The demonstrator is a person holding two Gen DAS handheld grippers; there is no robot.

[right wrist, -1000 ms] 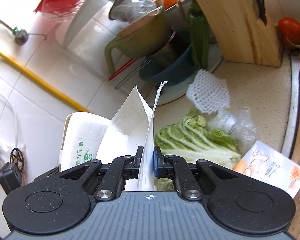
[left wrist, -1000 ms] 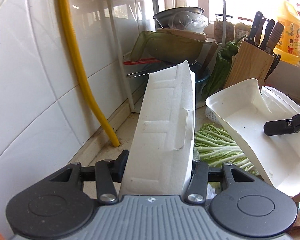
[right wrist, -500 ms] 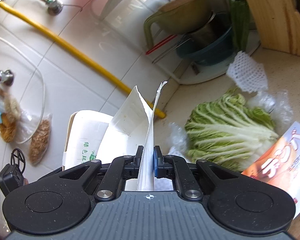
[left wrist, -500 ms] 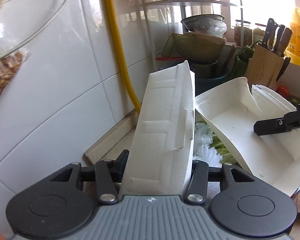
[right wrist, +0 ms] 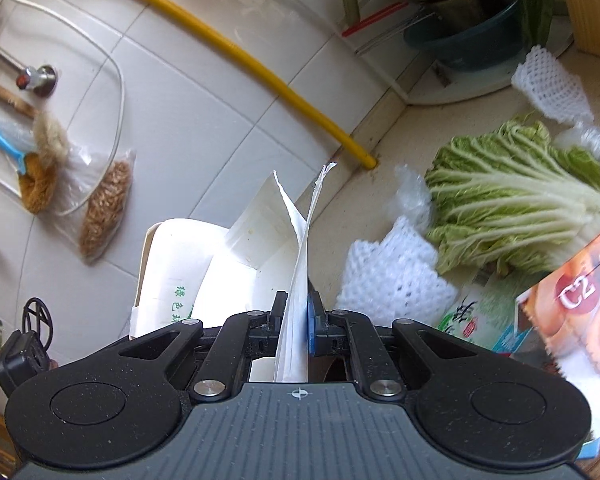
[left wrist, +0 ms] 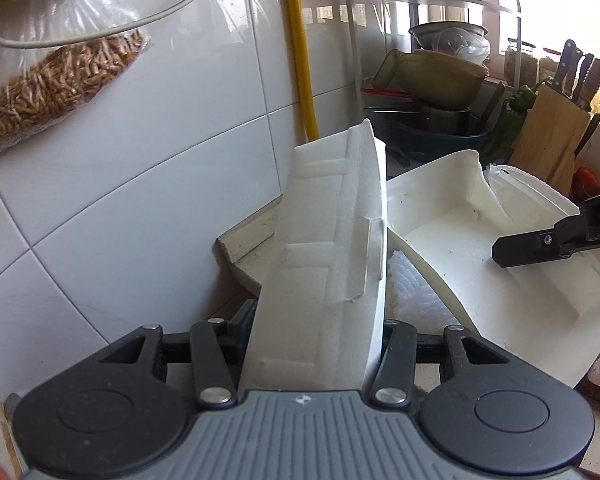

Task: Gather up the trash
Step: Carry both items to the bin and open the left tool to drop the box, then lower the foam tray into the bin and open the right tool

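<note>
My left gripper (left wrist: 320, 320) is shut on a closed white foam takeaway box (left wrist: 332, 248), which stands on edge between the jaws and hides the fingertips. Just to its right is a second foam box (left wrist: 460, 240), open and torn, with my right gripper (left wrist: 540, 240) pinching its wall. In the right wrist view my right gripper (right wrist: 298, 312) is shut on that thin white wall (right wrist: 300, 248). The left-hand box (right wrist: 172, 264), with green print, shows just left of it. Both boxes are off the counter.
A napa cabbage (right wrist: 512, 196), white foam nets (right wrist: 392, 276) and printed snack packets (right wrist: 580, 292) lie on the counter. A yellow pipe (left wrist: 300, 60) runs down the tiled wall. A dish rack (left wrist: 440, 80), a knife block (left wrist: 552, 140) and a hanging grain bag (left wrist: 60, 84) stand around.
Both grippers have carried their boxes leftwards along the wall, away from the dish rack. The hanging grain bag has come into the left wrist view. Neither grip has altered.
</note>
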